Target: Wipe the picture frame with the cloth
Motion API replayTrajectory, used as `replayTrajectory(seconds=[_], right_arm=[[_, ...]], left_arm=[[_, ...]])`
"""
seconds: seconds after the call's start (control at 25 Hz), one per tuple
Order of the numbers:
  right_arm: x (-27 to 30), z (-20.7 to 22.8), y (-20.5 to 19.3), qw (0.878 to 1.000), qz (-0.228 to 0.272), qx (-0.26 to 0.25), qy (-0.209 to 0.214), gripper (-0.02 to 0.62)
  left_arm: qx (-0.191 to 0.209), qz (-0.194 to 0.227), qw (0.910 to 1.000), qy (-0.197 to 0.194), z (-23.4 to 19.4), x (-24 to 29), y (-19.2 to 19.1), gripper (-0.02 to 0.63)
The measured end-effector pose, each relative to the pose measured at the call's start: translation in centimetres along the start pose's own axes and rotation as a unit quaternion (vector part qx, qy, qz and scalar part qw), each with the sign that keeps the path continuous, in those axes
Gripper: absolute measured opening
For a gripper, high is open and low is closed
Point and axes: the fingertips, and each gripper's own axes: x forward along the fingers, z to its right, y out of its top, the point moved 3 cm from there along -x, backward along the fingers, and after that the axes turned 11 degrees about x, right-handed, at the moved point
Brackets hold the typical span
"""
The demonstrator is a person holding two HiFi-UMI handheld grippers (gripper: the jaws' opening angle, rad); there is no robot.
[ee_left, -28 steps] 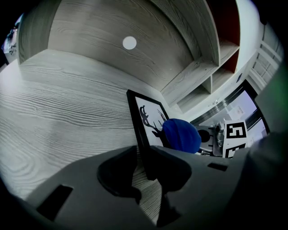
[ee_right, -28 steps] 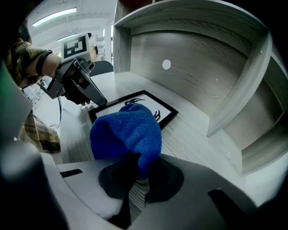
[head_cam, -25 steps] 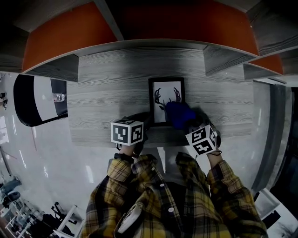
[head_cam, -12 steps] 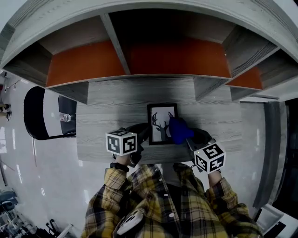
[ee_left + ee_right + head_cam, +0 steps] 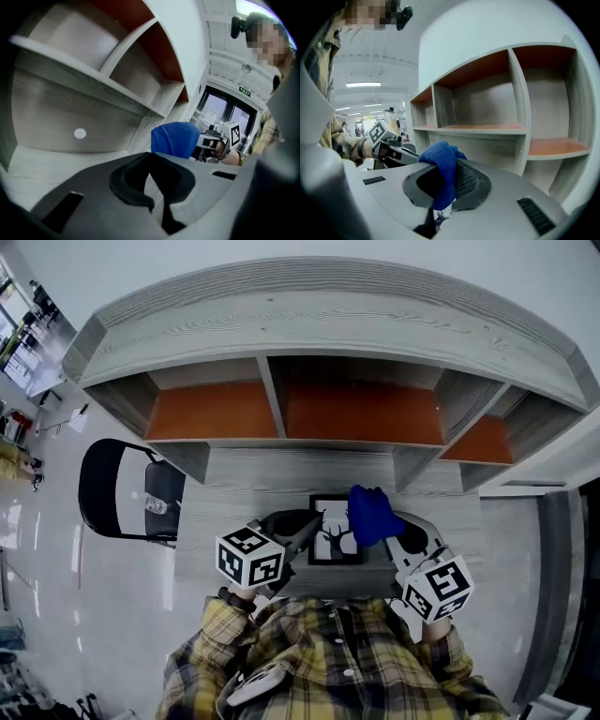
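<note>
Blue cloth (image 5: pixel 443 168): clamped in right tool (image 5: pixel 440 199), pads pressed into a bunched fold, upper lobe bulging above the jaws, short tail hanging below.

Left tool (image 5: pixel 157 197): jaws just closed, pads together, nothing seen between them.

Picture frame (image 5: pixel 336 532): flat on grey wood-grain desk (image 5: pixel 253 474), near the front edge, dark moulding round a white deer print. In head view it sits between the two tools, with the cloth over its upper right corner. Contact of cloth or left tool with frame: cannot tell.

Empty shelf unit (image 5: pixel 319 334) with orange back panels behind the desk. Black chair (image 5: pixel 103 493) off to the left.

Handling, judged:
- Cloth probably soft, light and limp; compresses under the pads and unlikely to slip. Present grip on the bunched middle suitable, leaving a free lobe as wiping face.
- Frame probably rigid and light, with a glazed front to be treated as fragile and slick. Likely to skate on the smooth desk under sideways wiping.
- Best hold for steadying: outer moulding on the left edge, pinched or pressed down with the left tool, away from the glass.
- Light pressure only on the pane.
</note>
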Motion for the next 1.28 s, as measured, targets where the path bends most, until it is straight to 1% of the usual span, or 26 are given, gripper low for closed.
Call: replayTrajectory(seconds=[0.08, 0.24, 0.36, 0.64, 0.88, 1.04, 1.28], right_arm=[[-0.6, -1.0, 1.4, 1.000, 0.018, -0.008, 0.014, 0.034], [-1.6, -2.5, 3.5, 0.998, 0.047, -0.008, 0.035, 0.034], [-1.9, -3.0, 4.0, 0.997, 0.055, -0.015, 0.042, 0.034], [-2.6, -3.7, 3.9, 0.997, 0.051, -0.020, 0.053, 0.034], [-1.5, -4.4, 3.2, 0.998, 0.041, -0.017, 0.051, 0.034], [-1.4, -4.7, 2.8, 0.998, 0.035, -0.015, 0.054, 0.034], [-1.1, -4.5, 2.2, 0.998, 0.027, -0.013, 0.057, 0.034]], left_arm=[[0.024, 0.019, 0.9995, 0.008, 0.8, -1.0, 2.2, 0.005], [0.044, 0.068, 0.9966, 0.015, 2.3, -2.8, 6.1, 0.005], [0.059, 0.087, 0.9943, 0.019, 3.1, -3.5, 7.7, 0.005], [0.079, 0.089, 0.9926, 0.023, 4.6, -3.7, 8.3, 0.005], [0.098, 0.090, 0.9910, 0.021, 3.4, -4.7, 8.5, 0.005], [0.128, 0.080, 0.9880, 0.033, 2.9, -4.9, 8.9, 0.005], [0.129, 0.081, 0.9877, 0.033, 2.9, -4.3, 9.0, 0.005]])
